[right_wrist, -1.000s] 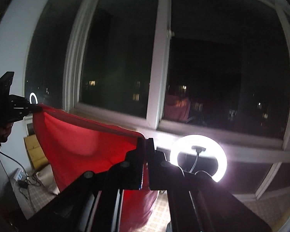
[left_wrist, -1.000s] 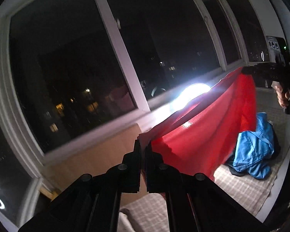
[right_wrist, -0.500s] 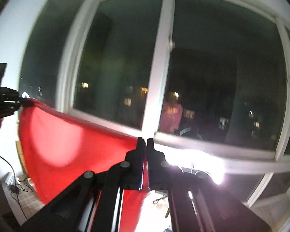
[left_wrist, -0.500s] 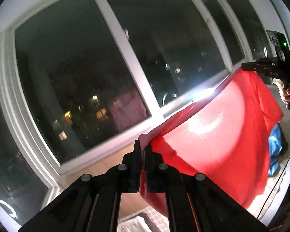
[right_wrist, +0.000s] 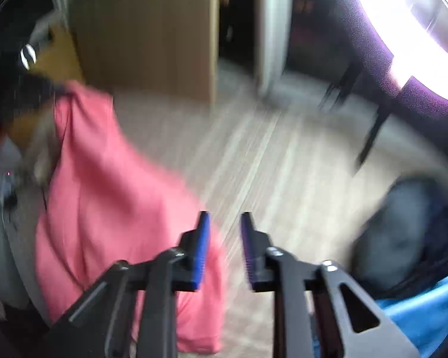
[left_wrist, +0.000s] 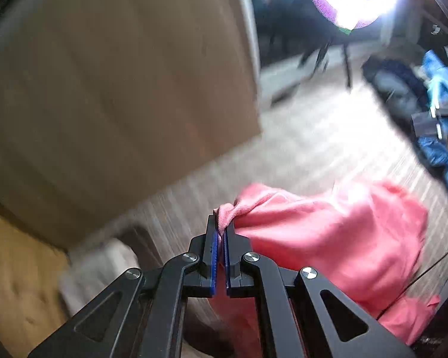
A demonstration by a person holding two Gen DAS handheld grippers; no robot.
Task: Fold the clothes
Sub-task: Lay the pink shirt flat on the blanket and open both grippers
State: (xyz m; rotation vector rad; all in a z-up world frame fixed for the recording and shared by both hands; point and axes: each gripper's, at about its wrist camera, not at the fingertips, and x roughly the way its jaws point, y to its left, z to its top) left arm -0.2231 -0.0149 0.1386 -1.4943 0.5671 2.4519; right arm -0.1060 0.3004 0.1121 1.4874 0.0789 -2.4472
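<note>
Left gripper [left_wrist: 221, 232] is pinching the red garment [left_wrist: 328, 238] corner; right gripper [right_wrist: 224, 223], jaws just opening, is holding nothing; motion blur is obscuring the blue clothing [right_wrist: 427, 307] at 4 o'clock.

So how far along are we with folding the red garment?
Early. Done: the red garment is down on the striped surface, still bunched, no clean fold showing. In hand: the left gripper pinches one corner; the right gripper has just been opening, with nothing between its jaws. Left: smoothing and folding it, then the blue clothes.

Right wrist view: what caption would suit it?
Right gripper, jaws just opened and empty, beside the red garment on the striped surface.
</note>
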